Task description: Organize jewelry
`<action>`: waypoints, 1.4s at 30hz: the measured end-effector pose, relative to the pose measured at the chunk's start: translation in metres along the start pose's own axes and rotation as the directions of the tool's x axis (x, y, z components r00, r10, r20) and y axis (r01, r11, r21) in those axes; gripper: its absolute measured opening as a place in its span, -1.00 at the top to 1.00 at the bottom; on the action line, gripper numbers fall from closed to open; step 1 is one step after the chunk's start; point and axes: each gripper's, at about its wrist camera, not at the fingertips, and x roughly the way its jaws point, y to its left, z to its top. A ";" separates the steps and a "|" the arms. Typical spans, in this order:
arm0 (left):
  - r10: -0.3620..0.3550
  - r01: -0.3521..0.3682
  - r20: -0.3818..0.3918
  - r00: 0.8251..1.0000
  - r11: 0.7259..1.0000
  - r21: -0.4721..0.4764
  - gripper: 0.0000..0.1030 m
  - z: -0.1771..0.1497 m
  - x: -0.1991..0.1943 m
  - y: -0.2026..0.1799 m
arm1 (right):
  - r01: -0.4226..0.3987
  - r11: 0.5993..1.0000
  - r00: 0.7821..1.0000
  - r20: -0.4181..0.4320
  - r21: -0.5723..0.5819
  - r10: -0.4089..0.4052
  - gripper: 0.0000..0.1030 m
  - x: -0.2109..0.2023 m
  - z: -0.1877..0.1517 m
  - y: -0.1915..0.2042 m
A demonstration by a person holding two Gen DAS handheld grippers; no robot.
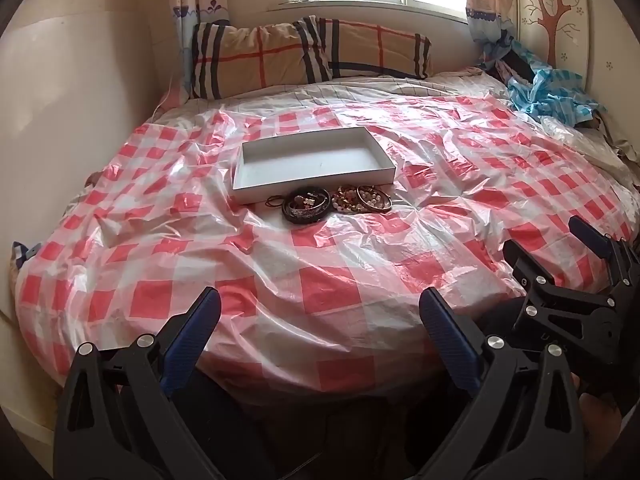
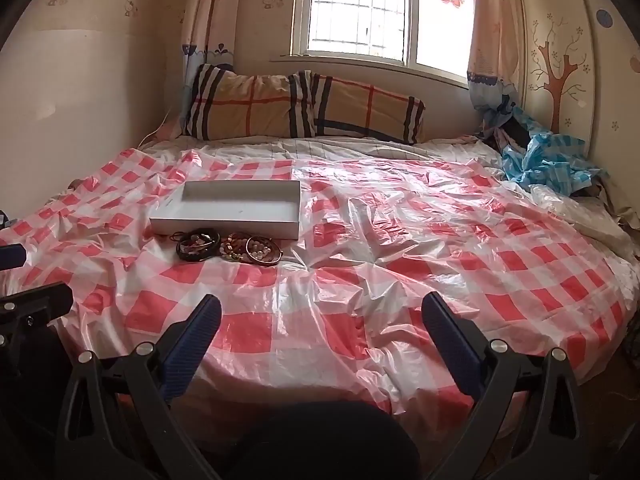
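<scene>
Both wide open, left tongs (image 1: 320, 312) and right tongs (image 2: 320, 316), gripping nothing, hovering over bed (image 1: 328, 280). Jewelry pile (image 1: 332, 202) just beside white box (image 1: 312, 160).

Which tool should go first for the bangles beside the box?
Probably left. The left tool faces the jewelry pile almost straight ahead below the white box; from the right tool the pile sits off to the left. Both are open and empty.
</scene>
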 end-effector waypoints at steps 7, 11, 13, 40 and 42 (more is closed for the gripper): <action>0.003 -0.003 0.004 1.000 1.000 0.004 -0.85 -0.001 -0.002 -0.004 | -0.040 0.999 0.999 0.009 0.007 0.040 -0.87 0.001 -0.002 0.004; 0.002 -0.002 0.008 1.000 1.000 0.005 -0.85 -0.001 -0.003 -0.006 | -0.051 0.999 0.998 0.027 0.016 0.051 -0.87 -0.007 0.000 -0.010; 0.005 -0.005 0.010 1.000 1.000 0.012 -0.85 -0.001 -0.005 -0.008 | -0.056 0.998 0.998 0.023 0.001 0.056 -0.87 -0.008 0.000 -0.002; 0.000 0.000 0.000 1.000 1.000 0.014 -0.85 -0.004 -0.003 -0.011 | -0.061 0.998 0.997 0.056 -0.014 0.062 -0.87 -0.008 -0.003 -0.002; -0.002 0.002 -0.001 1.000 1.000 0.013 -0.85 -0.004 -0.002 -0.011 | -0.053 0.998 0.996 0.070 -0.025 0.055 -0.87 -0.008 -0.004 -0.001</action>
